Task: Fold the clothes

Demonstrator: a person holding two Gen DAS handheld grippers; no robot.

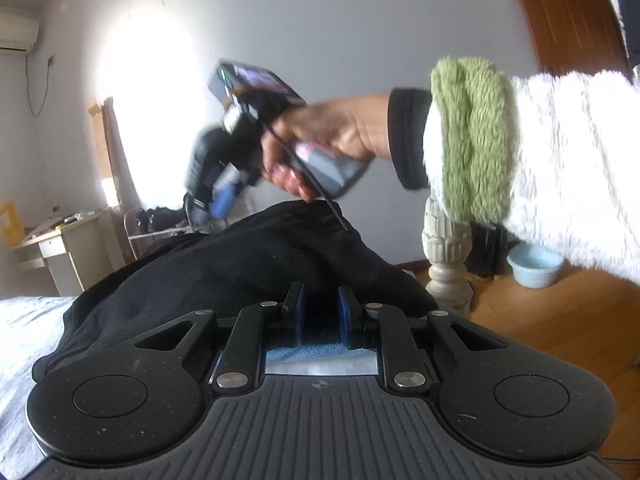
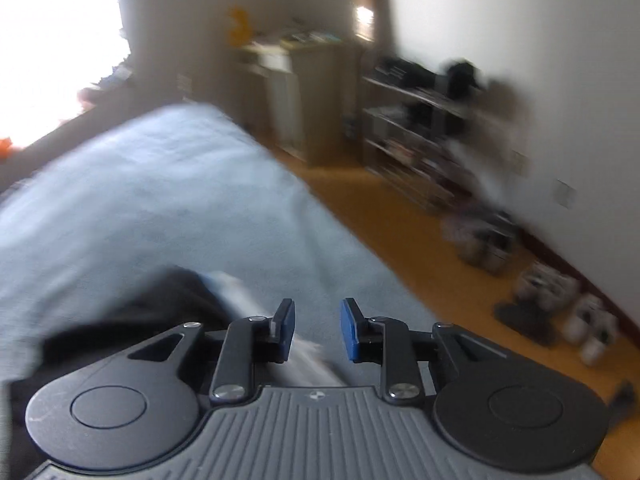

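Left wrist view only: the right hand (image 1: 328, 136) at 12 o'clock, blurred, carrying the right gripper (image 1: 224, 196) above the black garment (image 1: 224, 264); fluffy white sleeve (image 1: 568, 184) with green cuff (image 1: 472, 136) at 2 o'clock; pale blue basin (image 1: 534, 266) on the wood floor at 3 o'clock, contents not visible.

Right wrist view only: shelf rack (image 2: 424, 136) at 1 o'clock and shoes (image 2: 560, 304) along the wall at 3 o'clock, all motion-blurred.

Black garment: heaped, rumpled, on the bed (image 1: 28, 328), its near edge running in between the left gripper (image 1: 320, 312) pads. Jaws there are narrowly spaced with dark cloth between; a firm pinch I cannot tell.

Right gripper (image 2: 318, 328) jaws stand spread, nothing between them; garment (image 2: 132, 320) lies at 8 o'clock beneath it on the light blue bed (image 2: 180, 200).
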